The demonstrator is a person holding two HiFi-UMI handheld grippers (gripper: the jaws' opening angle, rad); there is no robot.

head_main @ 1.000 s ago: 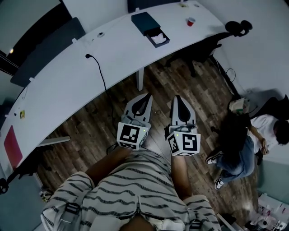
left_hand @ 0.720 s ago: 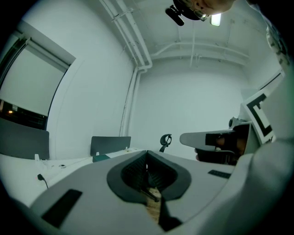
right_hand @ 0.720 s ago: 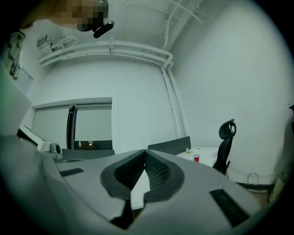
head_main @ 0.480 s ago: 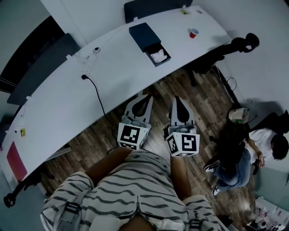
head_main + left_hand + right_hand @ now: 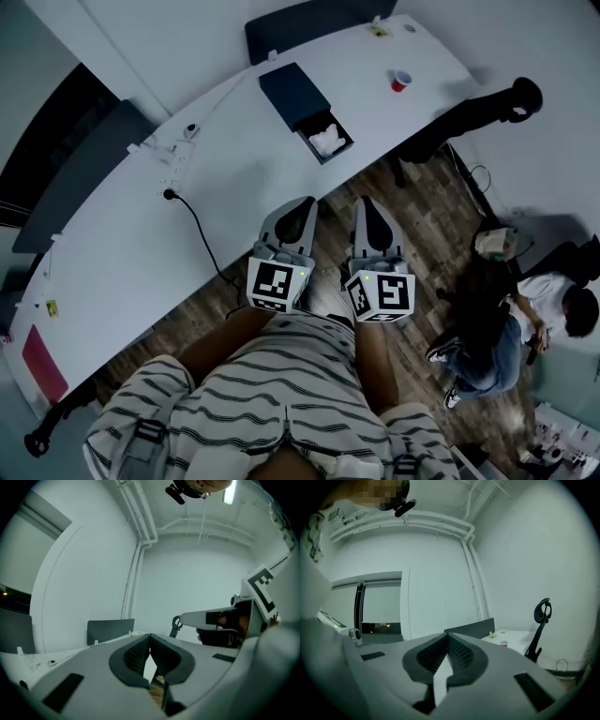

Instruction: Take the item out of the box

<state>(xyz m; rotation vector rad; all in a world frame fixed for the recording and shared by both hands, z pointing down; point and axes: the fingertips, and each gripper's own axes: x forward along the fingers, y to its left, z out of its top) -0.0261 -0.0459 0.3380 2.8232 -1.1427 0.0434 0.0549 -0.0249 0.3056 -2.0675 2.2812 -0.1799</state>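
Observation:
A dark blue box [image 5: 292, 91] lies on the far side of the white curved table [image 5: 216, 178]. Its drawer [image 5: 327, 141] is slid out toward me and holds a white crumpled item [image 5: 325, 140]. My left gripper [image 5: 305, 202] and right gripper [image 5: 366, 202] hang side by side over the wooden floor, close to my body and short of the table's near edge. The jaws of both are closed together with nothing between them, as the left gripper view [image 5: 150, 637] and right gripper view [image 5: 447, 637] show. Both point up toward the walls and ceiling.
A red cup [image 5: 400, 81] stands on the table to the right of the box. A black cable [image 5: 195, 214] runs off the table's edge from a power strip [image 5: 171, 159]. A black chair [image 5: 497, 101] stands at the right, and a person [image 5: 502, 314] sits on the floor.
The table and box have slid down and closer in the head view as I step toward them. Both grippers keep their pose, shut and side by side.

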